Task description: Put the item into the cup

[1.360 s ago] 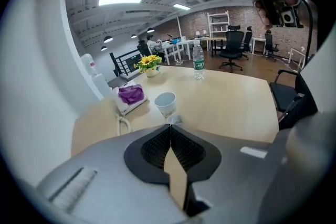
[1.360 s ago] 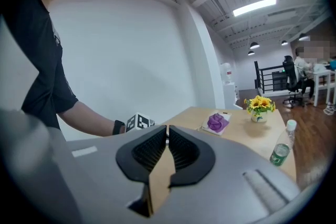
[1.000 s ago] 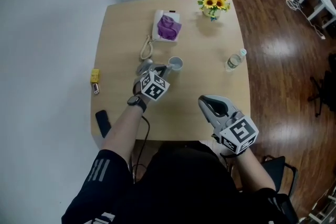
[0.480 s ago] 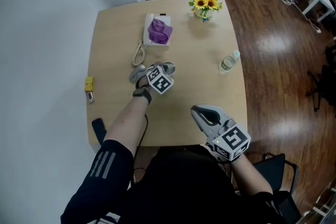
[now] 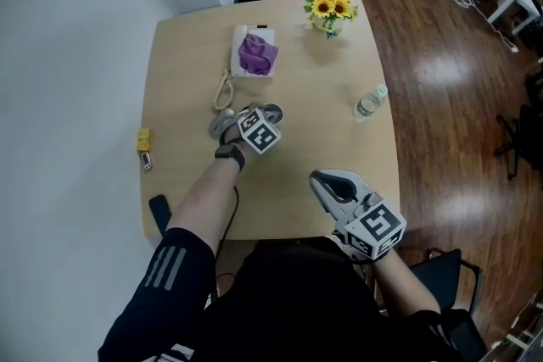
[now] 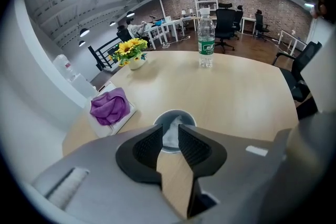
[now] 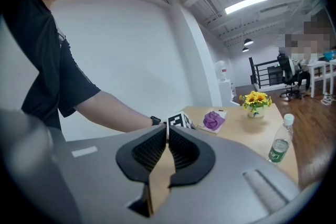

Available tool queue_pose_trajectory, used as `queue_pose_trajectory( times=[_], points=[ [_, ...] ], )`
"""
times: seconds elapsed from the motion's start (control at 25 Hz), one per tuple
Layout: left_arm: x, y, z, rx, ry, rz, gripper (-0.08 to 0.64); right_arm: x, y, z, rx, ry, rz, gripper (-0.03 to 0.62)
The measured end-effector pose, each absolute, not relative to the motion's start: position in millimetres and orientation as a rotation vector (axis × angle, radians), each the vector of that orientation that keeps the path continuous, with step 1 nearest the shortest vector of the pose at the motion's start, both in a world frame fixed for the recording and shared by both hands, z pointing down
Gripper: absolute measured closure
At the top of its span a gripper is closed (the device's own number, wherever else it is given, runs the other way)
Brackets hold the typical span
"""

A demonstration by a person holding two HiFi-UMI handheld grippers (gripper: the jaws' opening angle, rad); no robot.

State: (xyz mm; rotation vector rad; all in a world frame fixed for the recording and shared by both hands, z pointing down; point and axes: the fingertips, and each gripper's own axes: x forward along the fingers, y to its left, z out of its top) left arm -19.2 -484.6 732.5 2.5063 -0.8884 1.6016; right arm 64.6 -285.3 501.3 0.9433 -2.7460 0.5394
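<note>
A grey cup (image 6: 174,114) stands on the wooden table (image 5: 322,131), straight ahead of my left gripper (image 6: 170,136) in the left gripper view. A pale crumpled item (image 6: 171,132) lies inside the cup. The left jaws hang just over the cup and are opening, with a clear gap between them and nothing pressed by the pads. In the head view the left gripper (image 5: 265,116) covers most of the cup. My right gripper (image 5: 327,182) rests near the table's front edge, its jaws together and empty (image 7: 168,134).
A purple cloth (image 5: 254,53) lies on a white tray at the back. A vase of sunflowers (image 5: 327,8) and a water bottle (image 5: 371,102) stand to the right. A coiled cord (image 5: 223,89), a yellow block (image 5: 143,138) and a black phone (image 5: 159,212) lie on the left.
The left gripper moved from beside the cup to over it, hiding the cup in the head view. The right gripper has stayed near the front edge.
</note>
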Motion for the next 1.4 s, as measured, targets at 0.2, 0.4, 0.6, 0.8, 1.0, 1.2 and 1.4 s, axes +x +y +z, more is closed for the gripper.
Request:
queue_pose_trajectory(
  times=[0.2,0.4,0.6,0.8,1.0,1.2,1.4],
  points=[
    [-21.1,-483.1,716.6,2.553,-0.912,1.540,0.437,58.9,-285.8,498.5,0.930,-2.753,0.526,0.571],
    [-20.5,-475.2,685.6,2.631,-0.941,1.466,0.432,53.6,-284.1,496.7,0.922,-2.758,0.509,0.571],
    [-10.7,-443.4,626.2,2.812,-0.914,1.322,0.425,54.2,-284.3,485.3,0.945,-2.765,0.470,0.571],
    [-25.0,-378.7,584.8,2.939,-0.877,1.203,0.425,57.0,-275.4,484.2,0.983,-2.754,0.455,0.571],
    [-53.6,-321.1,554.2,2.969,-0.912,1.073,0.414,60.1,-258.8,487.1,1.006,-2.734,0.468,0.571],
    [-74.2,-268.2,531.1,2.946,-0.945,0.886,0.400,58.4,-241.7,489.7,1.042,-2.713,0.512,0.571],
    [-83.8,-225.8,526.1,2.896,-0.896,0.666,0.396,51.7,-227.4,487.8,1.099,-2.705,0.528,0.571]
  ],
)
